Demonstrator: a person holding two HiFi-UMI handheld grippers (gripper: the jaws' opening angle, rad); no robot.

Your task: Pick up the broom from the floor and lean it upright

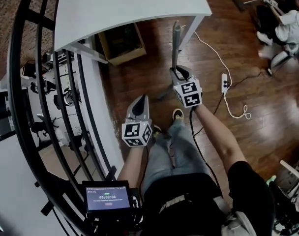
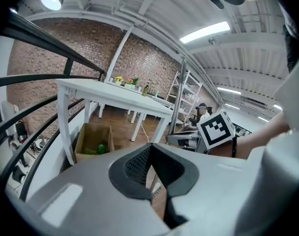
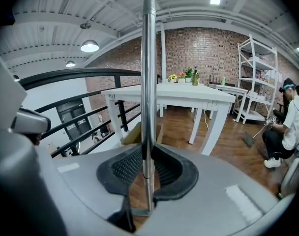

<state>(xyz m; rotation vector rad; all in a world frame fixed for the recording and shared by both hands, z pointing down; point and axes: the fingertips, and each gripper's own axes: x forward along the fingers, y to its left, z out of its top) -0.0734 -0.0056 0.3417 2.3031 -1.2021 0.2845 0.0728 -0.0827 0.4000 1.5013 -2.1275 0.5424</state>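
metal broom handle (image 3: 148,73) clamped between right gripper (image 3: 148,167) jaws | left gripper (image 2: 150,149) closed, empty

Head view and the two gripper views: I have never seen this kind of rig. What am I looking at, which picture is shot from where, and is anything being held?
There is no robot here. A person holds a two-jaw gripper in each hand. The head view comes from a camera on the person's head and looks steeply down over their legs and the wooden floor. Each gripper view comes from a camera riding on that gripper and looks along its jaws.

The right gripper is shut on the broom handle, a metal pole that stands roughly upright between its pads. The left gripper is shut with nothing in it.

Around them are a white table, a cardboard box under it and a black railing. A power strip lies on the floor.
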